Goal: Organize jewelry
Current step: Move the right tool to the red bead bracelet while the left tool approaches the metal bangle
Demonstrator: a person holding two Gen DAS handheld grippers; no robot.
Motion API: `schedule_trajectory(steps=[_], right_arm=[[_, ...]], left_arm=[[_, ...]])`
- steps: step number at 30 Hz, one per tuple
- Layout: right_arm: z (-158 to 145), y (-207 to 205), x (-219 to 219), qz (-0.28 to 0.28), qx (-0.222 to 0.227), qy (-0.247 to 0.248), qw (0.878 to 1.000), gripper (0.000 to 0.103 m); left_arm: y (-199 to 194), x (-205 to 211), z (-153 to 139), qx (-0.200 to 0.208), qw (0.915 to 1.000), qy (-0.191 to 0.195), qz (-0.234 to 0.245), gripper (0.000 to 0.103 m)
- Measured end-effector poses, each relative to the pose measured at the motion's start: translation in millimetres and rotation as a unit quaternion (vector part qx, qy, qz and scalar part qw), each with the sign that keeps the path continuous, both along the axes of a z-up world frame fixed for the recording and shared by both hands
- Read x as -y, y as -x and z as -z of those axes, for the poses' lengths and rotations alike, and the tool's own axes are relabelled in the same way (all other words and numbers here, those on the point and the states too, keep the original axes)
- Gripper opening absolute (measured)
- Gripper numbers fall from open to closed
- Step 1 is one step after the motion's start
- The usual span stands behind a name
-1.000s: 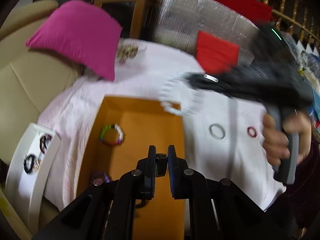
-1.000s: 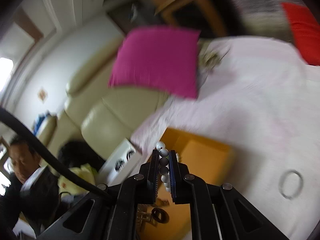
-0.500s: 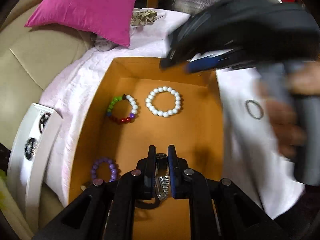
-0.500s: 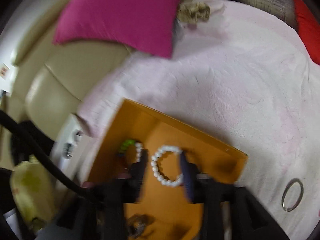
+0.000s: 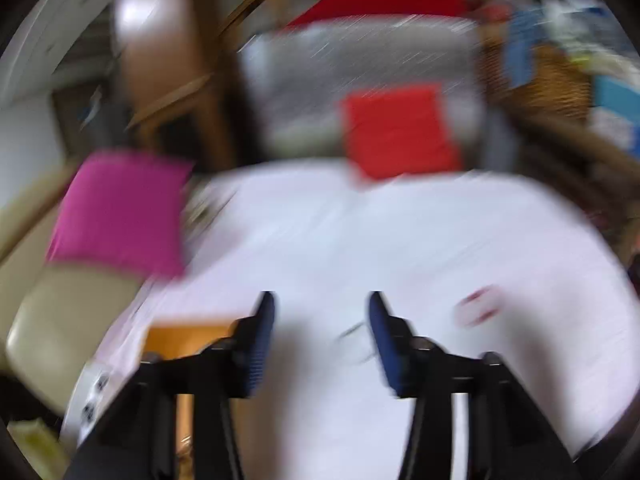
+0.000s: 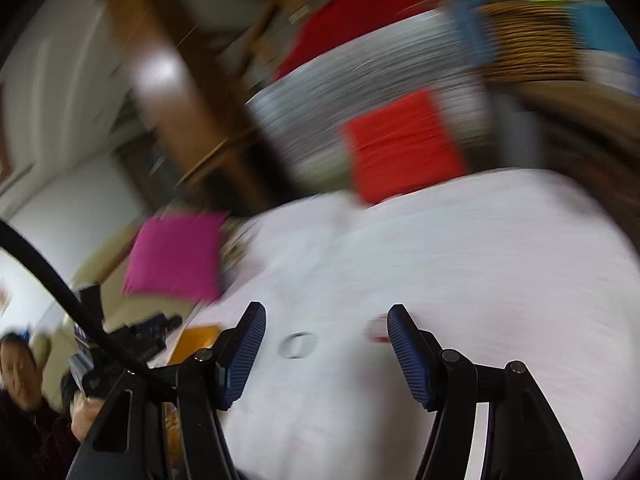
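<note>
Both views are heavily motion-blurred. Left tongs (image 5: 322, 332): the two blue-padded fingers (image 5: 262, 344) stand wide apart with nothing between them, released, raised above the white cloth-covered counter (image 5: 360, 240) and pointing forward across it. A thin metal ring (image 5: 356, 340), smeared by blur, lies on the cloth in the gap between the fingers, nearer the right one; whether the tongs touch it cannot be told. A small red bracelet (image 5: 478, 308) lies on the cloth just beyond and to the right of the right finger. The orange box (image 5: 180, 338) shows only as a corner behind and to the left of the left finger; its contents are hidden. A magenta cushion (image 5: 120, 212) sits far left of the tongs, a red cushion (image 5: 400, 128) straight ahead at the counter's far edge. Right tongs (image 6: 326, 336): likewise released, fingers spread and empty, held above the same cloth. The ring (image 6: 298, 344) lies between the fingers, close to the left one; the red bracelet (image 6: 376, 330) is partly hidden beside the right finger. At the far left of this view the left hand (image 6: 86, 412) grips its handle beside the orange box (image 6: 196, 340).
</note>
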State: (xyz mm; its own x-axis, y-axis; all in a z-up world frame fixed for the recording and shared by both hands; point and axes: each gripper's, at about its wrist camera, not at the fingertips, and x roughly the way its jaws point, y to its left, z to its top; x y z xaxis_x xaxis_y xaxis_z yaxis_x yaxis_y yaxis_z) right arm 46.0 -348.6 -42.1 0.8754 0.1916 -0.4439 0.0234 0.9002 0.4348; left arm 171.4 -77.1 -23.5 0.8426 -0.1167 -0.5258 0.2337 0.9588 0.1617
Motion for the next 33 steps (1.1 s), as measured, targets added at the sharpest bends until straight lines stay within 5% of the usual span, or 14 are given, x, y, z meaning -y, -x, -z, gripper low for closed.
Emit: schedule_trajectory(steps=[4, 8, 13, 16, 18, 22, 26, 29, 33], right_arm=[[-12.3, 106.2, 84.6, 0.123, 0.023, -0.005, 0.992, 0.067], [-21.9, 211.5, 153.8, 0.236, 0.043, -0.004, 0.971, 0.067], [-17.8, 274.2, 186.9, 0.285, 0.057, -0.018, 0.957, 0.067], [-6.1, 267.4, 191.9, 0.274, 0.055, -0.051, 0.959, 0.067], [-1.8, 243.2, 188.1, 0.25, 0.047, -0.058, 0.965, 0.067], [18.1, 175.1, 151.7, 0.168, 0.032, -0.068, 0.983, 0.067], [37.7, 82.9, 100.9, 0.066, -0.011, -0.074, 0.995, 0.067], [53.4, 20.4, 63.0, 0.007, -0.043, -0.074, 0.996, 0.067], [86.4, -54.5, 22.6, -0.032, -0.087, -0.088, 0.992, 0.067]], left_arm=[[32.7, 140.4, -36.7, 0.003, 0.991, 0.07, 0.114, 0.054], [97.7, 272.7, -64.8, -0.015, 0.9634, 0.129, 0.235, 0.054], [176.9, 327.9, -67.5, -0.006, 0.9372, 0.116, 0.329, 0.054], [195.9, 310.0, -61.0, 0.005, 0.9358, 0.08, 0.343, 0.055], [185.1, 287.3, -59.2, 0.006, 0.943, 0.057, 0.328, 0.055], [112.7, 188.5, -54.5, 0.011, 0.9751, 0.017, 0.221, 0.054], [60.9, 76.4, -50.2, 0.02, 0.9945, -0.035, 0.097, 0.054], [39.8, -6.3, -43.3, 0.001, 0.9988, -0.033, 0.035, 0.056], [20.0, -63.5, -14.3, -0.031, 0.9992, -0.026, -0.002, 0.066]])
